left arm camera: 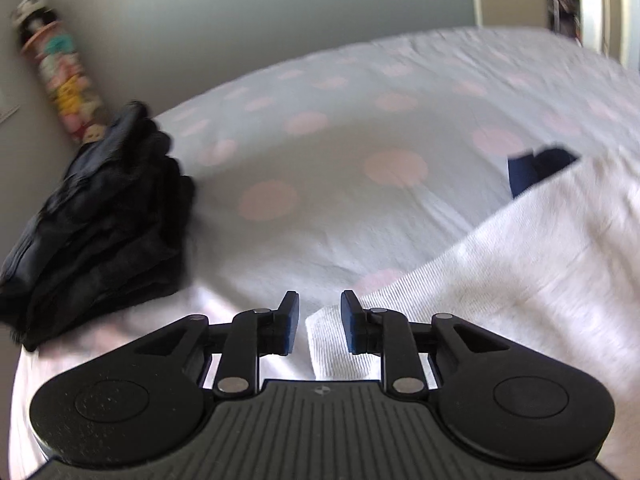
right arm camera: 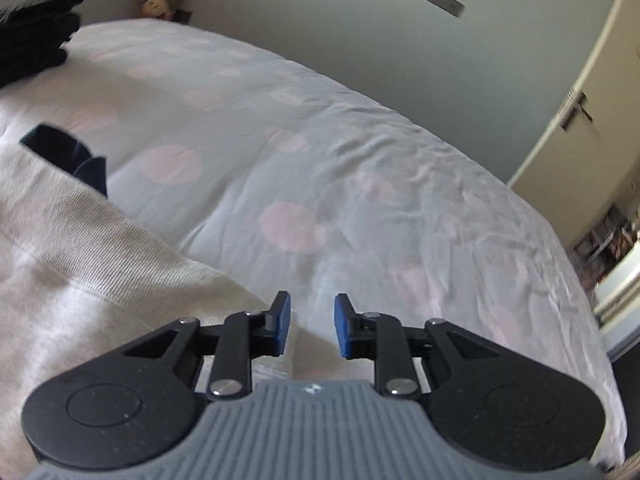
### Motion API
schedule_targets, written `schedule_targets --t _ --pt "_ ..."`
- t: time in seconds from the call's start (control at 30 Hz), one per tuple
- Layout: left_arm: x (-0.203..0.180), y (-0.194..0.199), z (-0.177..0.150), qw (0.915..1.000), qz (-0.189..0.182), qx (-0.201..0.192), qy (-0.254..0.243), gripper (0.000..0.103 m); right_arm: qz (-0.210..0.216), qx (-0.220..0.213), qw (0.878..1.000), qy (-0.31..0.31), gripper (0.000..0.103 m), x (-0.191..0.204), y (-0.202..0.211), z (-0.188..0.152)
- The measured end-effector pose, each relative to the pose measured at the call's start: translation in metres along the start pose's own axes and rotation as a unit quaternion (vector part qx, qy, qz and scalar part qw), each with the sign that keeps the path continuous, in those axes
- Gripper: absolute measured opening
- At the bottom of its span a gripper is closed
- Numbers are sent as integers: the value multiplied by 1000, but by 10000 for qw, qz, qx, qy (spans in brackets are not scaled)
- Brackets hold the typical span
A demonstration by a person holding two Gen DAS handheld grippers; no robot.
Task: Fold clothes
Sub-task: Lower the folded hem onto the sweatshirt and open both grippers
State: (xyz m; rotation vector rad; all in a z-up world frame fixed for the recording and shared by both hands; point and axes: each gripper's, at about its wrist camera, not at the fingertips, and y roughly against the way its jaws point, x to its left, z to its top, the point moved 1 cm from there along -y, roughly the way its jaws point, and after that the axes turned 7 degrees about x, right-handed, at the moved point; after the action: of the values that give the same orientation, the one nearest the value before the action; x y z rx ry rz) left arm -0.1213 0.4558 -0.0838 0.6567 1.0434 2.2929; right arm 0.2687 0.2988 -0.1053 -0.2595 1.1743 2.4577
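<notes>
**Two open claws, one loose corner**

Your left gripper (left arm camera: 319, 322) and right gripper (right arm camera: 307, 325) both stand apart, clamping nothing. The white garment (left arm camera: 520, 272) lies on the spotted bedcover (left arm camera: 320, 152), near the dark folded pile (left arm camera: 100, 224). Pinch too deep and you'll likely snag bedcover too.

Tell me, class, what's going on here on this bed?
A person holds a tool in each hand over a polka-dot bedspread, folding clothes. The left tool is open with a corner of a white knit garment between its jaws. The right tool is open at the garment's other edge. A stack of dark folded clothes sits to the left.
</notes>
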Motion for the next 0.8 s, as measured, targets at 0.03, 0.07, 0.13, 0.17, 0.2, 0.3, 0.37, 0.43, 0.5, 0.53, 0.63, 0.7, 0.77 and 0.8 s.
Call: schedule_targets --t 0.03,0.07,0.13,0.17,0.2,0.3,0.37,0.43,0.5,0.53,0.63,0.7,0.77,0.8 --pt "5 11 -3 9997 -31 -75 209 34 41 -25 9997 -247 25 -8 9 -3" --pt "7 19 -6 9991 -70 -110 412 37 109 -42 9988 -485 25 -14 19 -7" --pt "10 37 -13 9965 -211 -165 792 38 313 -84 9945 -995 26 -23 39 -19" --pt "11 44 -19 9947 -285 -186 973 38 420 -104 9913 -1239 26 -25 50 -26" --pt "12 51 -26 9925 -357 -205 1152 38 511 -112 9881 -1444 26 -25 60 -36" --pt "10 71 -53 9850 -505 -163 1640 38 706 -90 9771 -2005 28 -20 87 -68" --pt "9 80 -71 9795 -541 -101 1935 39 758 -20 9696 -2326 34 -14 99 -91" --pt "8 87 -91 9742 -524 -16 2196 46 868 126 9595 -2678 40 -14 101 -108" --pt "9 92 -111 9666 -543 60 2502 55 976 273 9477 -3026 50 -14 103 -125" --pt "10 93 -121 9628 -551 96 2645 57 1029 346 9413 -3197 53 -13 104 -133" --pt "10 94 -146 9518 -524 214 3016 61 1186 564 9195 -3704 57 -13 107 -159" --pt "10 88 -157 9438 -573 328 3238 61 1289 709 9031 -4035 59 -13 109 -176" --pt "11 83 -163 9375 -693 390 3387 57 1389 852 8851 -4358 59 -12 111 -193" --pt "12 81 -165 9357 -746 405 3425 57 1449 920 8767 -4494 59 -12 112 -200"
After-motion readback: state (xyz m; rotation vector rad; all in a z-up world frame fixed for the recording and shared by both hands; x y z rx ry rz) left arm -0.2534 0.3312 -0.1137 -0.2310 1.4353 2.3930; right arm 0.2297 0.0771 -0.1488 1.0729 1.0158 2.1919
